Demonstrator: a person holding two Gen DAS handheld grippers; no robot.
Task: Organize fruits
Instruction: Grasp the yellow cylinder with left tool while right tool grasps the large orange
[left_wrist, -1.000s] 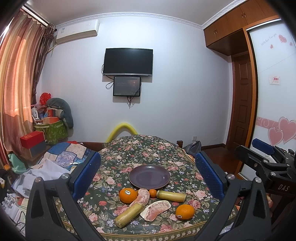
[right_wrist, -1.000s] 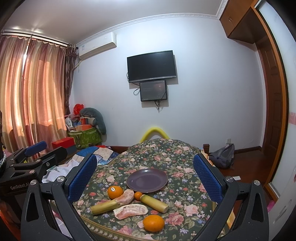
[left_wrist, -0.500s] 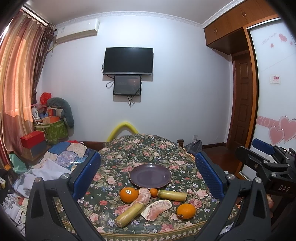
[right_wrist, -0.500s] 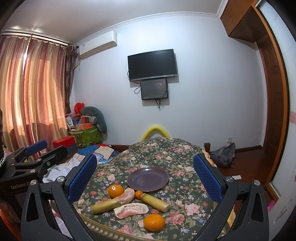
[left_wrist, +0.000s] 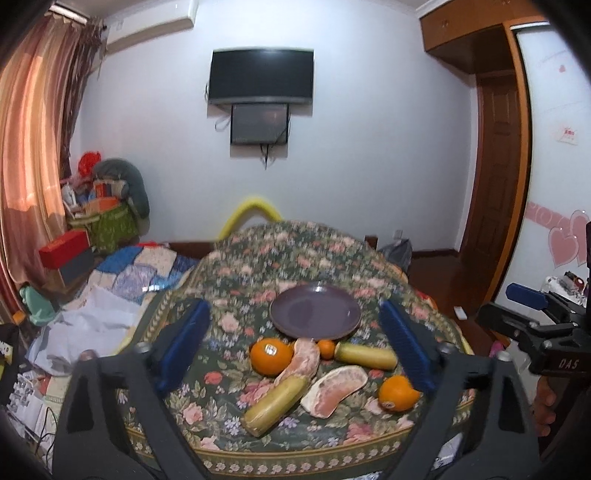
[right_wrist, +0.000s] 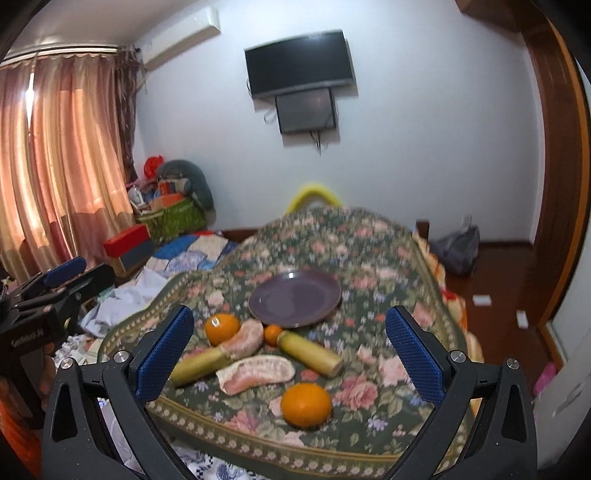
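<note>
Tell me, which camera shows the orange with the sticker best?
The left wrist view: the stickered orange faces it, label showing. In the right wrist view the same orange is smaller, farther left, its sticker barely visible.

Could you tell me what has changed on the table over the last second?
Both open grippers, left gripper and right gripper, have moved forward and tipped down toward the fruit; nothing was grasped. The purple plate stays empty, and the oranges, pomelo pieces and sugarcane sticks lie where they were on the floral tablecloth.
</note>
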